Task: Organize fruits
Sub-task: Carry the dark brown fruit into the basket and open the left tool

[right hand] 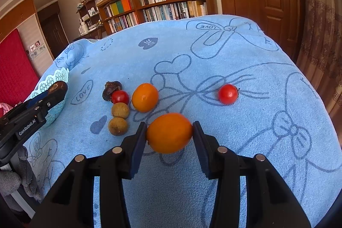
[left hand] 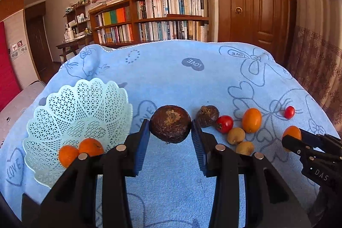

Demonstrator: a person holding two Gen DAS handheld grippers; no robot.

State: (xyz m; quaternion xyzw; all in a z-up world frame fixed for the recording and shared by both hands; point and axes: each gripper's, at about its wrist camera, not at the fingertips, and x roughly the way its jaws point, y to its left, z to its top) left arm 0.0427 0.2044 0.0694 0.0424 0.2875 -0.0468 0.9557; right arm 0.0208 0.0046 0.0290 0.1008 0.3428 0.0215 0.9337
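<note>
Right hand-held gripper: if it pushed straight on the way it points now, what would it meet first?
The right hand-held gripper already has the orange fruit between its pads. Beyond that, only bare blue towel shows in line; the red tomato sits off right, though depth is unclear.

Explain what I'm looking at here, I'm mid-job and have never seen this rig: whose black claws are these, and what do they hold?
No robot arm: a person carries two handheld grippers, each with a fisheye camera looking along its fingers. The left wrist view shows the left gripper closed around a large dark brown fruit. Beside it stands a pale lattice basket with two oranges inside. The right wrist view shows the right gripper closed on an orange fruit. On the blue towel lie another orange fruit, two cherry tomatoes, two tan round fruits and a small dark fruit.
</note>
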